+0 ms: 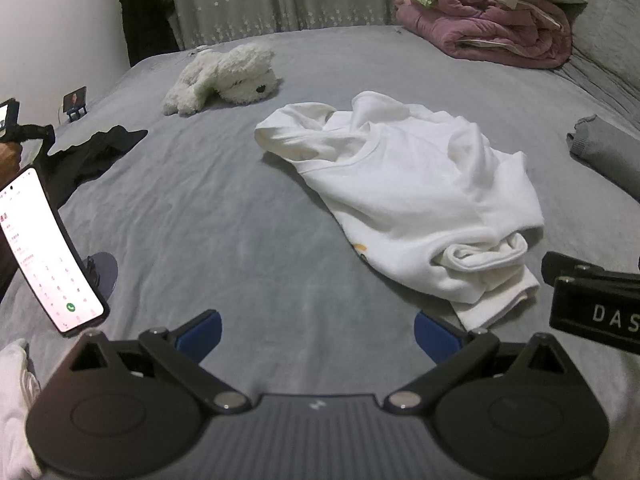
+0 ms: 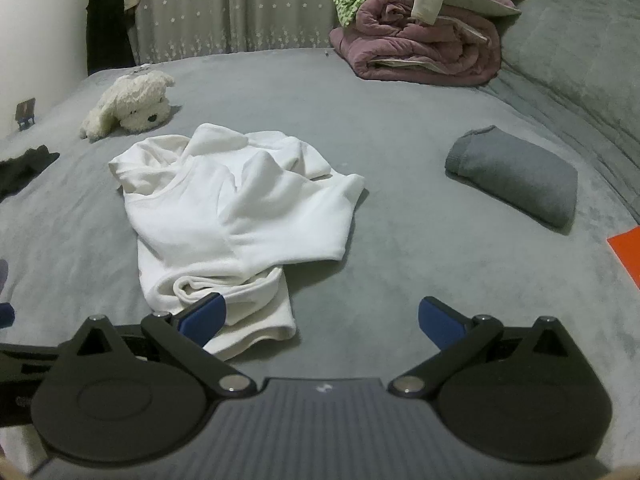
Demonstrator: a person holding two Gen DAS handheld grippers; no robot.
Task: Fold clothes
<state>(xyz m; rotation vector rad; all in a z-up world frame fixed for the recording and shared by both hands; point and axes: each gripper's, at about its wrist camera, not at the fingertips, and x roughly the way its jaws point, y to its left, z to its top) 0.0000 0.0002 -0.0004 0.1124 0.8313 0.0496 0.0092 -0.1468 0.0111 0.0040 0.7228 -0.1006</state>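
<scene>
Grey bed (image 2: 400,240) | crumpled white shirt (image 2: 236,216) | both tools (image 1: 318,330) (image 2: 322,320) released, empty

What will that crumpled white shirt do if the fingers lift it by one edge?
The white shirt would probably droop and unfurl, since it already lies in soft folds. It looks light, thin cloth. Pushed across the bed, it would likely bunch rather than slide.

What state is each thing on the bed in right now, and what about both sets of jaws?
White shirt: crumpled, unfolded.
Grey garment: folded, lying apart from the shirt.
Black garment: loose heap, unfolded.
Pink quilt: folded, bedding stacked on it.
Plush dog: lying on its side.
Phone: screen lit.
Left gripper: jaws open, empty.
Right gripper: jaws open, empty.
</scene>
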